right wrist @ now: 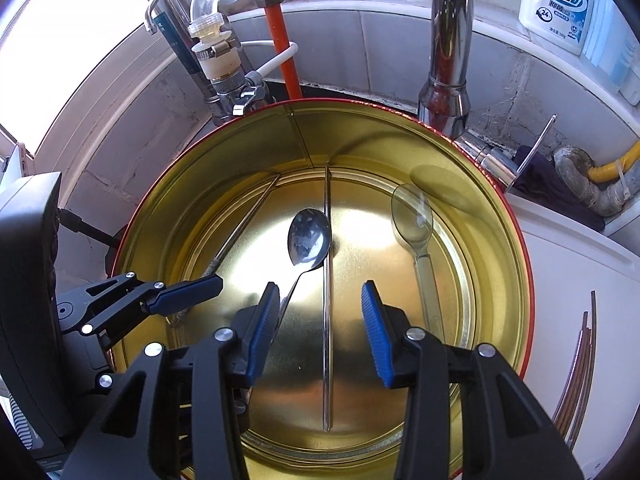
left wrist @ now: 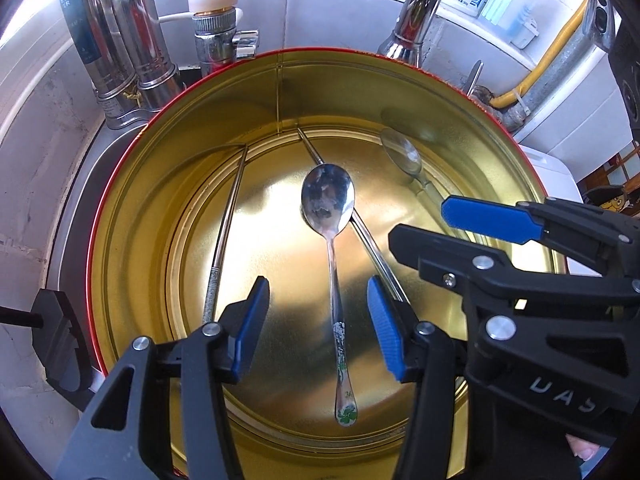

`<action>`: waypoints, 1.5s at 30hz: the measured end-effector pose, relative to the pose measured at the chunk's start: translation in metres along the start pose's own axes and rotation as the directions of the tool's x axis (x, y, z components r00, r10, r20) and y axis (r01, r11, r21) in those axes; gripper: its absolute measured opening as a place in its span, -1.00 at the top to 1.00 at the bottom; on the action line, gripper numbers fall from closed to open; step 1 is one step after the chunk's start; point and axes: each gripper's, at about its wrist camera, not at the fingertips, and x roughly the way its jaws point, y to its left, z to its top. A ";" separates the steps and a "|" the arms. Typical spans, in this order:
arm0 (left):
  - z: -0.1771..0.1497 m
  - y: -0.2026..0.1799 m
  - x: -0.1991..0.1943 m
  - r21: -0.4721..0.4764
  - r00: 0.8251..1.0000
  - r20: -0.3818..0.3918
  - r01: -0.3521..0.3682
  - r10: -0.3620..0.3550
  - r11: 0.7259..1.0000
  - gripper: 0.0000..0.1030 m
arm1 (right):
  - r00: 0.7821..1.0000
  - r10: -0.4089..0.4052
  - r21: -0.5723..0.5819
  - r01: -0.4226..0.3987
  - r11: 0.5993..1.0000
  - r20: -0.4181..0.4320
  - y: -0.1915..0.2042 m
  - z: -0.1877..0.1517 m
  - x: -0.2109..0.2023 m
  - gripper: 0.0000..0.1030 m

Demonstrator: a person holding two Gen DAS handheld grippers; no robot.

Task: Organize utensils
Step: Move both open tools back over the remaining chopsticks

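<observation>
A round gold tin [left wrist: 132, 200] [right wrist: 496, 260] with a red rim holds the utensils. On its floor lie a metal spoon [left wrist: 328, 196] [right wrist: 308, 236] with a green-patterned handle, two metal chopsticks [left wrist: 226, 232] [right wrist: 327, 340] and a clear plastic spoon [left wrist: 402, 154] [right wrist: 414, 216]. My left gripper [left wrist: 318, 282] [right wrist: 200, 304] hovers open over the metal spoon's handle, its pads well apart from it. My right gripper [right wrist: 320, 286] [left wrist: 420, 220] hangs open over the middle chopstick, holding nothing. The second chopstick [left wrist: 376, 256] runs under the spoon's bowl.
Chrome taps [right wrist: 448, 60] [left wrist: 420, 8], a filter and pipes crowd the tiled wall behind the tin. A detergent bottle [right wrist: 560, 0] stands on the ledge. Several more chopsticks [right wrist: 576, 372] lie on a white surface [right wrist: 580, 272] to the right. A black device [right wrist: 28, 280] stands left.
</observation>
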 end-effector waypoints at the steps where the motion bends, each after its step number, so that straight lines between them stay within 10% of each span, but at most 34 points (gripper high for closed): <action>1: -0.001 0.000 -0.002 0.000 1.000 0.004 -0.002 0.002 1.000 0.00 | 1.000 -0.001 -0.002 0.001 1.000 0.004 0.001 -0.001 -0.002 0.15; 8: -0.011 -0.005 -0.021 0.004 0.999 0.041 -0.013 0.012 1.000 -0.01 | 0.999 -0.008 -0.009 0.008 1.000 0.050 0.003 -0.009 -0.024 0.15; 15: -0.027 -0.008 -0.058 -0.023 0.986 0.169 0.003 0.001 1.000 -0.49 | 0.977 -0.031 0.048 0.021 0.999 0.211 -0.001 -0.026 -0.066 -0.77; 38: -0.068 -0.160 -0.084 0.179 0.959 0.221 0.140 -0.179 0.974 -0.54 | 0.899 -0.205 0.375 0.050 0.926 0.386 -0.140 -0.151 -0.189 -0.79; 45: -0.072 -0.203 -0.067 0.247 0.966 0.158 0.163 -0.206 0.955 -0.54 | 0.915 -0.242 0.452 0.075 0.889 0.323 -0.184 -0.176 -0.195 -0.79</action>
